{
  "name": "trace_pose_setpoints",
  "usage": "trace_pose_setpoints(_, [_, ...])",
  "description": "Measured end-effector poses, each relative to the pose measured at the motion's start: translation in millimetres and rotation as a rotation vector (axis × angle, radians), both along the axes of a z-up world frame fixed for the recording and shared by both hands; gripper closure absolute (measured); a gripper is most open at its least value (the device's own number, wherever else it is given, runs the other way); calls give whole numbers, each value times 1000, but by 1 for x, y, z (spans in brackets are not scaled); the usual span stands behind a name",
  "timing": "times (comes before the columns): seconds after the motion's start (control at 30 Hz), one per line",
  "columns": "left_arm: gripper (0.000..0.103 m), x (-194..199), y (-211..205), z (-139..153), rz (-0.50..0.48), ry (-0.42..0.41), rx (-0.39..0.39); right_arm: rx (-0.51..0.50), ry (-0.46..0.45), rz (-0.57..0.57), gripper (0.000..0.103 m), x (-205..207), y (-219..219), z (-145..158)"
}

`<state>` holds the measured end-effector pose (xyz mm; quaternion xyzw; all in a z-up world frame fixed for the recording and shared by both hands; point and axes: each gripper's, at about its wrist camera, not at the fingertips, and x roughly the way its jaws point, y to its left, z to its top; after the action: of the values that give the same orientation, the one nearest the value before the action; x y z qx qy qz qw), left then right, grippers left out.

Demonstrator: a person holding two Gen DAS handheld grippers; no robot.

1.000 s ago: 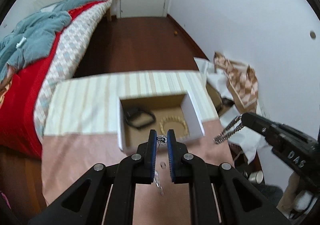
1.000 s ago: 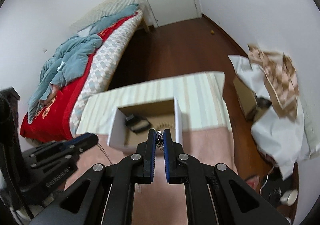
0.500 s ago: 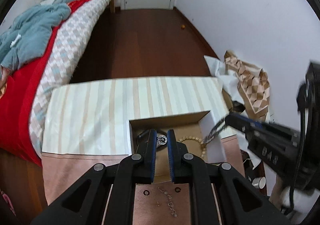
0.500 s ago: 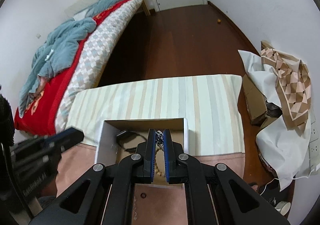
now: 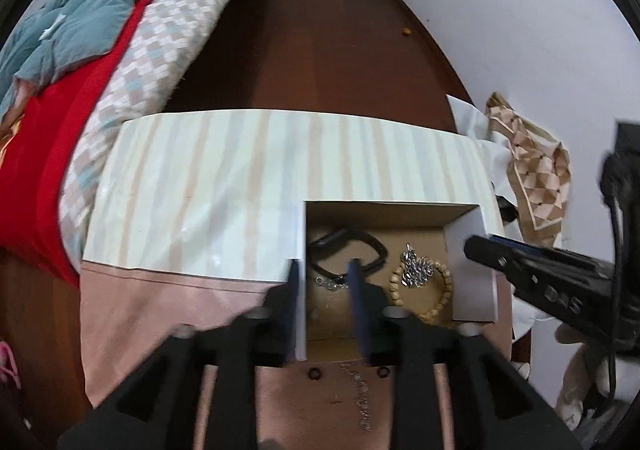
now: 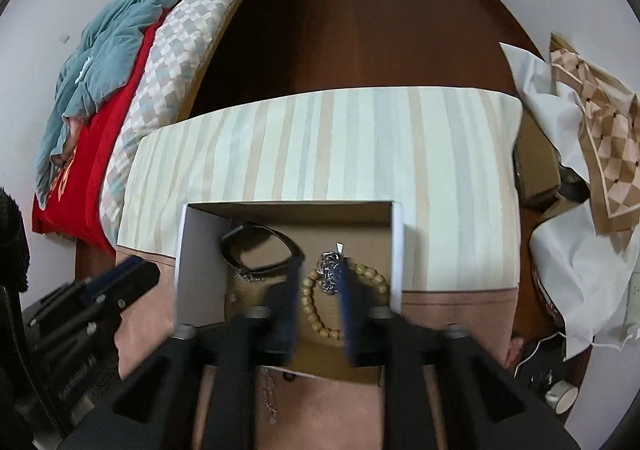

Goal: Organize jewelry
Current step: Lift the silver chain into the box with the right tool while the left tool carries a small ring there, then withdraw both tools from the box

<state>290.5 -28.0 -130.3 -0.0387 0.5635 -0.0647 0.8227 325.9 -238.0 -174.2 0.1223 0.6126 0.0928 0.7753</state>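
White box (image 6: 202, 250), black band (image 6: 260, 250), striped cloth (image 6: 360, 142).

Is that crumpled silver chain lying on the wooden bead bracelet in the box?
Touching. In the left wrist view the silver chain sits heaped across the top of the wooden bead bracelet, overlapping its beads with no gap.

Both chains (image 6: 330, 277) now in box (image 6: 200, 250)

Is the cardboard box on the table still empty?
No. The box already holds a black band, a wooden bead bracelet and a silver chain.
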Motion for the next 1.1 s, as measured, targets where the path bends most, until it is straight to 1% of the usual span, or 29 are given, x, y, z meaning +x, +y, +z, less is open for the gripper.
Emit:
trace_pose_setpoints(0.03, [44, -2, 3, 2, 14, -15, 14, -14, -14, -4, 50, -5, -1, 3])
trace_pose_setpoints(0.07, [31, -4, 5, 4, 23, -33, 24, -36, -32, -7, 45, -9, -2, 6])
trace_pose_setpoints(0.13, [30, -9, 9, 9, 34, -69, 47, -72, -53, -7, 45, -20, -2, 13])
trace_pose_setpoints(0.17, [27, -11, 11, 10, 41, -79, 69, -88, -60, -5, 42, -23, -2, 15])
trace_pose_setpoints(0.2, [23, -12, 13, 10, 47, -87, 86, -124, -79, -2, 32, -29, -1, 19])
trace_pose_setpoints(0.23, [15, -15, 15, 11, 54, -99, 104, -169, -99, -3, 26, -36, 1, 22])
trace_pose_setpoints(0.27, [9, -19, 17, 11, 60, -111, 119, -201, -109, -4, 16, -40, 1, 24])
trace_pose_setpoints(0.3, [6, -23, 18, 11, 64, -123, 136, -243, -124, -4, 12, -47, 3, 25])
trace_pose_setpoints(0.33, [1, -26, 19, 10, 66, -128, 151, -274, -133, -7, 11, -53, 4, 25])
trace_pose_setpoints(0.37, [0, -30, 21, 8, 68, -132, 168, -290, -135, -11, 9, -58, 5, 24])
trace_pose_setpoints(0.43, [0, -36, 22, 3, 73, -128, 194, -308, -131, -22, 2, -69, 6, 20])
trace_pose_setpoints(0.57, [0, -50, 25, -5, 86, -113, 199, -333, -136, -36, 1, -86, 10, 13])
trace_pose_setpoints(0.7, [0, -64, 25, -5, 86, -113, 199, -339, -148, -60, 1, -99, 14, 15])
trace_pose_setpoints(0.87, [0, -85, 24, 11, 93, -164, 217, -341, -179, -82, 1, -114, 17, 28])
trace_pose_setpoints(1.1, [0, -115, 27, 41, 100, -240, 218, -345, -258, -125, 1, -144, 18, 66])
